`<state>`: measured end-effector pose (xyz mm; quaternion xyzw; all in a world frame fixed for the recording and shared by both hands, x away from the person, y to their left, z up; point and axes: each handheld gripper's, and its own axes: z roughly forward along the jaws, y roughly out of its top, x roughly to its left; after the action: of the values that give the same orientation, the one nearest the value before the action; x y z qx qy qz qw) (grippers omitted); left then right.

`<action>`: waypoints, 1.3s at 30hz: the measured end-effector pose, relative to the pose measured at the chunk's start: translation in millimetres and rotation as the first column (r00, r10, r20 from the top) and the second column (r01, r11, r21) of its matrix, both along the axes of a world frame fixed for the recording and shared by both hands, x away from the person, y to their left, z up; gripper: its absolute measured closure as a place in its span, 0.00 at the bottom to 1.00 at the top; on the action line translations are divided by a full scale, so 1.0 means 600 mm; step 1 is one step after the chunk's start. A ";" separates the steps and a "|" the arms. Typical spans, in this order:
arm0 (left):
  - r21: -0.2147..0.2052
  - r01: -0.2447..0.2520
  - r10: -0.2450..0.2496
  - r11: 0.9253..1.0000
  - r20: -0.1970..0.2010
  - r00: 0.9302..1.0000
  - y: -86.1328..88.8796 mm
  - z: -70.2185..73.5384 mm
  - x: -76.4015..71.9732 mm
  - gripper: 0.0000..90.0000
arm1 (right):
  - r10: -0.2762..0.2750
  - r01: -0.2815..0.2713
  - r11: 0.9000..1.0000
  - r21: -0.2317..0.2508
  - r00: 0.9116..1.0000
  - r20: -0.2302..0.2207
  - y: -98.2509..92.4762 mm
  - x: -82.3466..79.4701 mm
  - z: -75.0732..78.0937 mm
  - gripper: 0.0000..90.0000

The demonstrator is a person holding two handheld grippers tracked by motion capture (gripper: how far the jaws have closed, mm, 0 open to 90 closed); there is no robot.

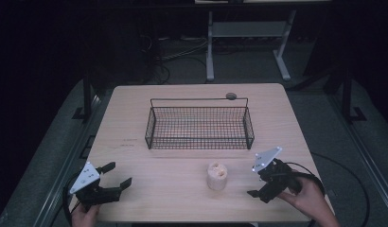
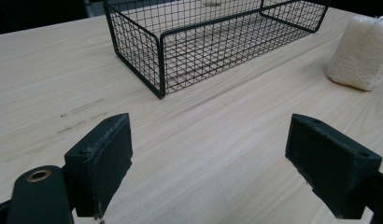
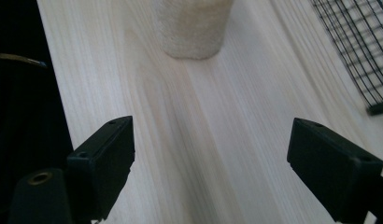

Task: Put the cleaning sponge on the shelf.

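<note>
We see the left gripper (image 1: pixel 115 175) near the front left corner of the table (image 1: pixel 135 109), its fingers (image 2: pixel 102 161) wide apart and holding nothing. The right gripper (image 1: pixel 258 182) near the front right corner is open too. A pale sponge roll (image 1: pixel 217 176) stands upright near the front edge, between them. A wire basket (image 1: pixel 199 124) sits toward the back edge.

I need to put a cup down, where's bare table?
Bare wood lies left of the basket, out to the table edge, and between the basket front and the left gripper. Tighter between the cream roll and right gripper.
</note>
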<state>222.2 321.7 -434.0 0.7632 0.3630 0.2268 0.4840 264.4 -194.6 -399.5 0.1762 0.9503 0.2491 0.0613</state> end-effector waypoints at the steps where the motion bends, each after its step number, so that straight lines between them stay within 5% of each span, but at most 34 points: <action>1: 0.000 0.002 -0.002 1.000 -0.001 1.000 0.000 0.000 0.000 0.16 | 0.003 -0.003 1.000 -0.002 1.000 -0.004 0.005 0.002 0.001 0.16; 22: 0.004 0.005 -0.005 1.000 -0.002 1.000 -0.002 0.000 0.002 0.16 | 0.134 -0.136 0.990 -0.049 0.990 -0.040 0.082 0.026 0.020 0.16; 39: 0.003 0.005 -0.005 1.000 0.003 1.000 -0.003 0.001 0.000 0.16 | 0.164 -0.169 0.983 -0.072 0.984 -0.063 0.116 0.045 0.029 0.16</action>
<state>222.4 320.0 -433.2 0.7645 0.3600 0.2272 0.4842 291.4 -124.9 -382.0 0.1008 0.9720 0.2116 0.0197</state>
